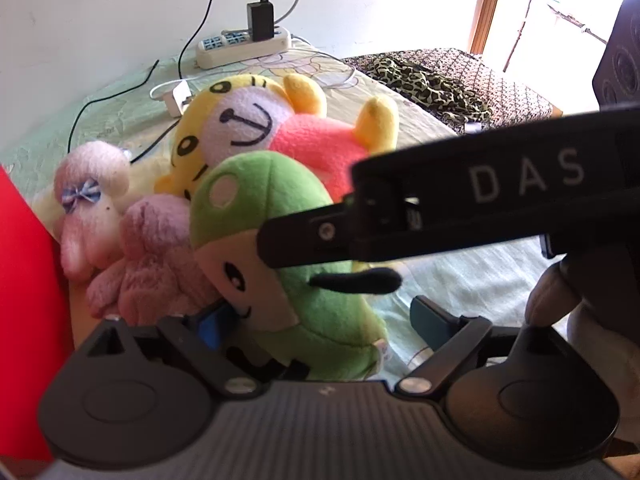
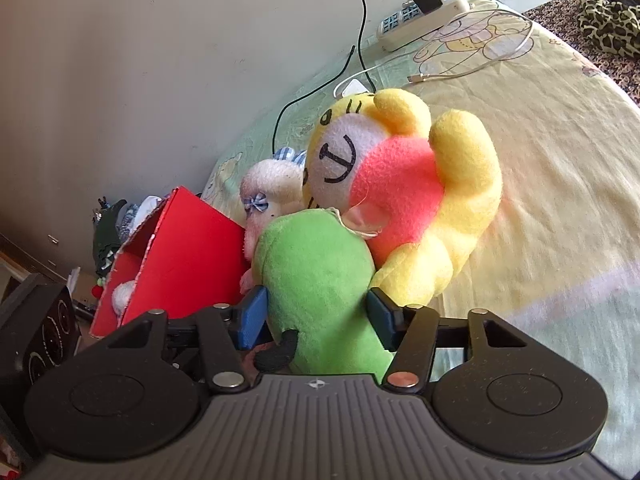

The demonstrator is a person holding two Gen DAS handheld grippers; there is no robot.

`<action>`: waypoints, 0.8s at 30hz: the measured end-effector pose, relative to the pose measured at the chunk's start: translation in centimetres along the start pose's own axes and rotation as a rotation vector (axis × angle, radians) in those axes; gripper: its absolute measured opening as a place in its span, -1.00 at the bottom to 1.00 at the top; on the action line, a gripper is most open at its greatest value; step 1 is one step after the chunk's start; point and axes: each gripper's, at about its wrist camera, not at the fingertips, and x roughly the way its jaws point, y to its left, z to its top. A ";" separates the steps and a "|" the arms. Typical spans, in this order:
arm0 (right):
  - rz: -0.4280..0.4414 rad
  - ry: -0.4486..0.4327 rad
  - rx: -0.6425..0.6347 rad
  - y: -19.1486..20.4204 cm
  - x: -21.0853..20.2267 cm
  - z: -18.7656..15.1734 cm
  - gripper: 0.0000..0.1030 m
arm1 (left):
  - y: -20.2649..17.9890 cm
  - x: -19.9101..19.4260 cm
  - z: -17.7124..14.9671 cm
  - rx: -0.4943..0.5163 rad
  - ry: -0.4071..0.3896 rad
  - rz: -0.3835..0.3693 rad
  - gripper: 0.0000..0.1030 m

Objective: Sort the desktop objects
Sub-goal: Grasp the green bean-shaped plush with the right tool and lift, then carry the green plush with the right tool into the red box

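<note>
Green plush toy [image 2: 320, 280] clamped in right gripper [image 2: 316, 320], touching yellow plush [image 2: 460, 184], beside red box [image 2: 188, 248]; left gripper [image 1: 320, 320] spread apart around it.

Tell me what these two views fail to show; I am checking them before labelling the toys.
- Red box: its inside is mostly hidden by its own wall in the right wrist view; the left wrist view cuts it off at the edge.
- Green plush toy: the other tongs' black arm covers part of its face in the left wrist view; the right wrist view shows only its back.
- Pink plush toy: nearly all hidden behind the green toy in the right wrist view.
</note>
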 end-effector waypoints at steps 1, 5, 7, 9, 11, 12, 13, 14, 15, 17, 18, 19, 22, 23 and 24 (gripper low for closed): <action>0.008 0.003 0.012 -0.1 -0.1 0.0 0.06 | 0.0 -0.2 0.0 -0.003 0.000 -0.005 0.75; 0.023 -0.003 0.032 0.1 -0.9 -0.4 0.04 | -0.4 -1.1 -0.1 -0.005 -0.010 -0.008 0.70; 0.035 -0.002 0.028 0.4 -1.2 -0.4 0.04 | -0.6 -1.7 -0.2 -0.003 -0.023 -0.006 0.70; 0.044 -0.003 0.020 0.9 -1.6 -0.5 0.04 | -0.8 -2.5 -0.4 0.006 -0.041 -0.002 0.70; 0.048 -0.006 0.011 1.5 -2.0 -0.5 0.04 | -0.8 -3.3 -0.3 0.015 -0.058 -0.003 0.70; 0.049 -0.009 0.006 1.9 -2.2 -0.6 0.04 | -0.7 -3.7 -0.3 0.017 -0.066 -0.005 0.70; 0.049 -0.014 0.002 2.2 -2.4 -0.6 0.04 | -0.6 -4.1 -0.3 0.020 -0.076 -0.009 0.70; 0.049 -0.020 0.000 2.5 -2.6 -0.6 0.04 | -0.5 -4.4 -0.3 0.023 -0.085 -0.013 0.70; 0.047 -0.027 0.001 2.8 -2.7 -0.7 0.04 | -0.3 -4.9 -0.4 0.027 -0.094 -0.017 0.70; 0.043 -0.045 0.005 3.6 -3.1 -0.9 0.04 | -0.1 -5.7 -0.4 0.037 -0.112 -0.028 0.70; 0.040 -0.056 0.005 4.2 -3.2 -0.9 0.04 | 0.2 -6.1 -0.4 0.045 -0.123 -0.034 0.70; 0.038 -0.069 0.004 4.7 -3.4 -1.0 0.04 | 0.5 -6.6 -0.5 0.052 -0.133 -0.040 0.70; 0.031 -0.115 0.004 6.5 -3.8 -1.4 0.04 | 1.4 -8.2 -0.6 0.081 -0.166 -0.059 0.70; 0.030 -0.129 0.005 7.2 -3.8 -1.5 0.04 | 1.8 -8.7 -0.6 0.091 -0.179 -0.062 0.70; 0.030 -0.143 0.005 7.9 -3.9 -1.6 0.04 | 2.3 -9.3 -0.7 0.099 -0.193 -0.065 0.70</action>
